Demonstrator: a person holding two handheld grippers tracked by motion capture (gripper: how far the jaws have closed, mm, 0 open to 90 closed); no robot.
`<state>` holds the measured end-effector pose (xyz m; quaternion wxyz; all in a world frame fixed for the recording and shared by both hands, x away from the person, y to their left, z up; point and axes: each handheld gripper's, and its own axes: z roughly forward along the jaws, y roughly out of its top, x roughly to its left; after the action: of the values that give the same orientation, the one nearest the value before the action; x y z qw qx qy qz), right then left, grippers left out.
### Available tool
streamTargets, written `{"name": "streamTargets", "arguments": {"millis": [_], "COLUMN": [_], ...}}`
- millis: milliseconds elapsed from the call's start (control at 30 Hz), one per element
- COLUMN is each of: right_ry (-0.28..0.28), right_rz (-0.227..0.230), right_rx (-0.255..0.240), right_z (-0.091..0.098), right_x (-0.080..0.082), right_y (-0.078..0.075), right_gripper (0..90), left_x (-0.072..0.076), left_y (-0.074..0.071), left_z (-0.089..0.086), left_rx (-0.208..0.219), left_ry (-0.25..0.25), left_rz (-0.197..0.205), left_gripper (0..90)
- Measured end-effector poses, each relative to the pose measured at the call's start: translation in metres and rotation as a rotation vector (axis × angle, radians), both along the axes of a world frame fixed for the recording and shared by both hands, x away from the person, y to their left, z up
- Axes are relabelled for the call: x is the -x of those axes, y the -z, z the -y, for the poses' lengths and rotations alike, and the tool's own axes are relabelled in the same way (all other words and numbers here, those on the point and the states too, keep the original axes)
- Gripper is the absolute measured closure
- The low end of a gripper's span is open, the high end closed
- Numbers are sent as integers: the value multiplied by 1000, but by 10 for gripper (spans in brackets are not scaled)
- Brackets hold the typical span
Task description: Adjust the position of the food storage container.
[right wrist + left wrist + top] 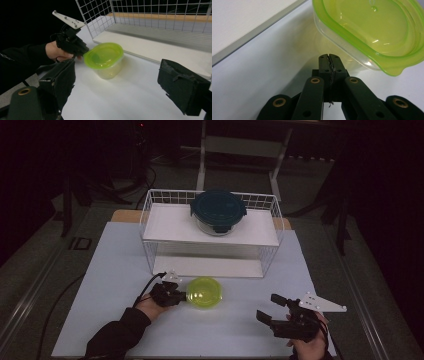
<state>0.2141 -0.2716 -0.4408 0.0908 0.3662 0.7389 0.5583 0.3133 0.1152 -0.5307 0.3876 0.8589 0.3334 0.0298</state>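
- The small clear plastic tub with the lime-green snap-on lid (pixel 204 293) sits on the near half of the pale table (pixel 115 265), left of centre, just in front of the white wire rack (pixel 150 215). Looks empty and see-through, so my guess is it's super light and will skate on that smooth top if you nudge it.
- Right gripper (pixel 274 309) hangs over the near right corner, jaws spread wide with nothing in them, well apart from the tub.
- Left gripper (pixel 179 296) is at the tub's left side, jaws pressed fully together on nothing, tips right against the wall just under the lid's lip. Can't tell for sure if they actually touch.
- Handling-wise: thin plastic walls probably flex, and the lid is glossy, so likely slippery. I'd pinch across the lid rim or by the little pull tab (pixel 395 71), which seems the stiffest bit. Squeezing the belly could pop the lid.
- Farther back, on the rack's upper shelf, there's a round glass container with a dark teal clip lid (pixel 218 211), well away from the tub.
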Motion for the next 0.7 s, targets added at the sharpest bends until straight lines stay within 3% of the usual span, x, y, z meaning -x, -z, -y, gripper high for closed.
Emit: {"name": "streamTargets", "arguments": {"millis": [400,600,700], "right_ry": [-3,-4,-6], "right_rz": [-1,-2,0], "right_rx": [7,7,9], "right_z": [-1,-2,-3], "right_x": [0,-1,-1], "right_y": [2,2,3], "right_gripper": [144,144,144], "left_x": [-2,1,4], "left_y": [1,0,-3], "left_z": [20,20,13], "left_rx": [4,-9,-5], "left_ry": [38,52,36], "left_rz": [-5,2,-4], "left_gripper": [886,884,880]}}
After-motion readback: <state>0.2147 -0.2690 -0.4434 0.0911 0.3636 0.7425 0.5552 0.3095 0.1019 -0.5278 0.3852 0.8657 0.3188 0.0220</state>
